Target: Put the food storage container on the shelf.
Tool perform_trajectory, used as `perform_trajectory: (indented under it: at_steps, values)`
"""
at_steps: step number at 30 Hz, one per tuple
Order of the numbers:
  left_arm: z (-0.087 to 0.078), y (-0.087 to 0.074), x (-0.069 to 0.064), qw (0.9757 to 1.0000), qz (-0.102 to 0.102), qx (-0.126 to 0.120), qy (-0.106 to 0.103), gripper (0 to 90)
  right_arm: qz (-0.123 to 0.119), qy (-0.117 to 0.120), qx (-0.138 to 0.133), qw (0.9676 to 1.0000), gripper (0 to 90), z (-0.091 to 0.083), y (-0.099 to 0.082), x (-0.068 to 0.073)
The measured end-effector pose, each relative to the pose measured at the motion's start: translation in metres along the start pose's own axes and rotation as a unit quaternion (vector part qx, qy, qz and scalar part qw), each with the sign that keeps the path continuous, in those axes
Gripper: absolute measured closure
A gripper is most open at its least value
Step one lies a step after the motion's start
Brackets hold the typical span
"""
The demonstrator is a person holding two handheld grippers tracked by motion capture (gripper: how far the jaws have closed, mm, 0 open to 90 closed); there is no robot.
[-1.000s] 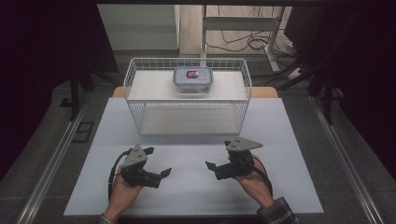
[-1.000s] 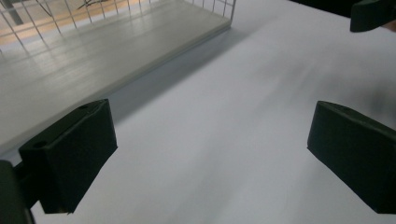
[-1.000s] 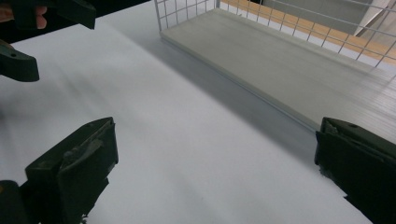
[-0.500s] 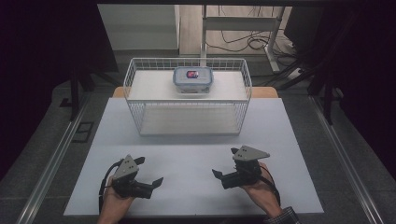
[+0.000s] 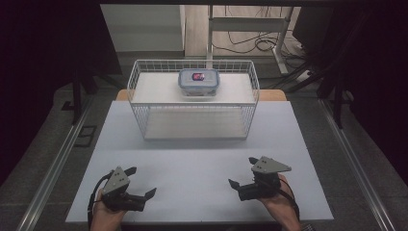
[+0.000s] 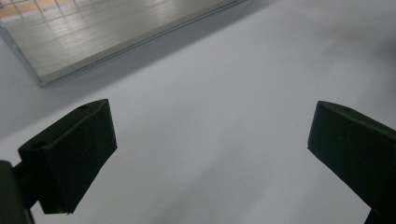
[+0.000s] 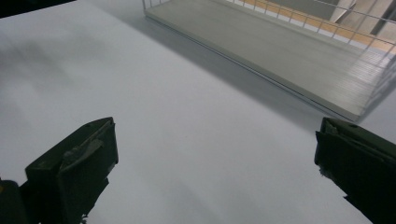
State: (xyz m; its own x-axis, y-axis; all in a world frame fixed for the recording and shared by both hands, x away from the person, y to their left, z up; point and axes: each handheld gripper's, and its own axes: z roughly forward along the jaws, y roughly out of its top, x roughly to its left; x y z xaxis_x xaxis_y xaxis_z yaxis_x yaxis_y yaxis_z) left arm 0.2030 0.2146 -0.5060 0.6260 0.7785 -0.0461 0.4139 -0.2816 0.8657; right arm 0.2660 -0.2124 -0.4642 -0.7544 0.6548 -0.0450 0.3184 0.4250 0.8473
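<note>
A white wire basket [image 5: 193, 129] stands at the far middle of the white table [image 5: 197, 159]. A clear lidded food container [image 5: 198, 80] with something red and dark inside rests on the basket's top shelf at the back. My left gripper [image 5: 141, 182] sits near the front left edge, open, with nothing between its jaws. My right gripper [image 5: 243, 172] is near the front right, open and empty too. In the left gripper view the jaws [image 6: 210, 158] stand wide apart over bare table, with the basket's lower shelf [image 6: 107, 32] ahead. The right gripper [image 7: 210, 168] likewise spans bare table, facing the basket [image 7: 289, 51].
A person's hands hold both grippers at the table's front edge. Metal rails run along the floor on both sides of the table. Behind the basket stand a white table frame [image 5: 250, 24] and cables on the floor.
Both grippers have drawn back toward the front edge of the table and moved farther apart. They stay open and empty.
</note>
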Motion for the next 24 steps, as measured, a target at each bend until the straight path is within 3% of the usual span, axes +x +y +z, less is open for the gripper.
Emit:
perform_trajectory:
  at_steps: [24]
  values:
    - [-0.046,-0.04,0.018,0.9979,-0.03,0.007,0.057,0.8,0.036,-0.065,0.006,0.9972,0.0,-0.038,-0.04,-0.019]
